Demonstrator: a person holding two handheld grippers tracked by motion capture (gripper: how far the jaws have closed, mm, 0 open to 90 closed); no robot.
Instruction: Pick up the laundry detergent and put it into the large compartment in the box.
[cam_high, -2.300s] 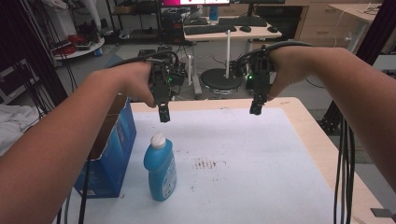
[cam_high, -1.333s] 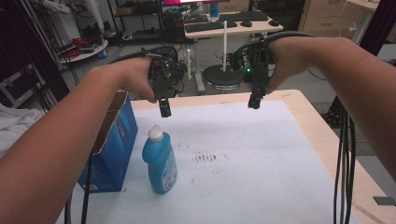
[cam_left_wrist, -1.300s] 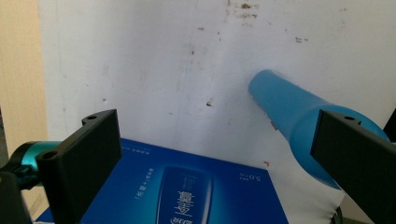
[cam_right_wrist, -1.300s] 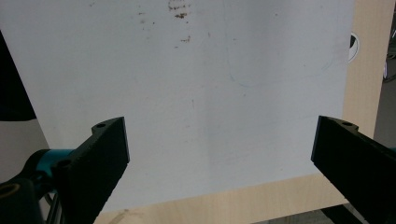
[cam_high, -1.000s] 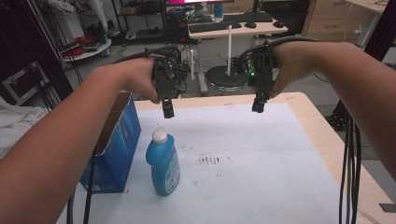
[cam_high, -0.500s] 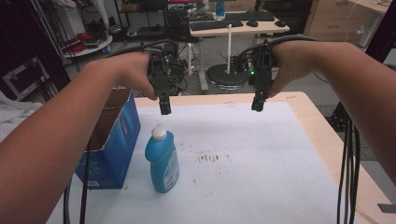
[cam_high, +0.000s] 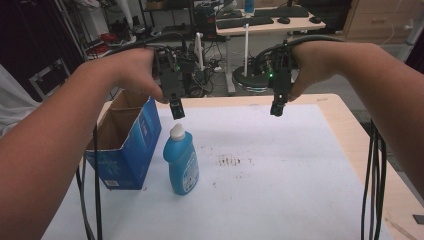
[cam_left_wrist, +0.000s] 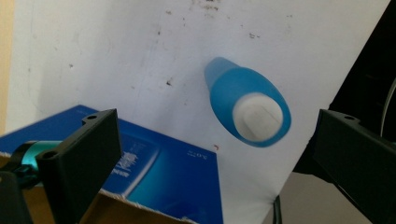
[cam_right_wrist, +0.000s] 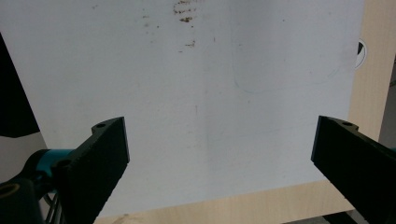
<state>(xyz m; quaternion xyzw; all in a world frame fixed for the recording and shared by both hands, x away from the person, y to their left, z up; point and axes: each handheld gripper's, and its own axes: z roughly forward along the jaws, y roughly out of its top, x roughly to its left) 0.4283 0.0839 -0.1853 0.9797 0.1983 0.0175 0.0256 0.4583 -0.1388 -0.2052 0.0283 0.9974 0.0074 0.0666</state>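
My left tongs drift closer over blue plastic detergent bottle with white cap, jaws wide, cap between them. Bottle upright on white tabletop, just beside open blue cardboard box. Right tongs wide, empty, hovering well apart. Descent and grasp likely next.

Left gripper has drifted from over the table's far edge toward the near side and slightly left; it now hangs just above the white cap of the blue bottle. Right gripper wavered slightly near the far edge, jaws wide throughout.
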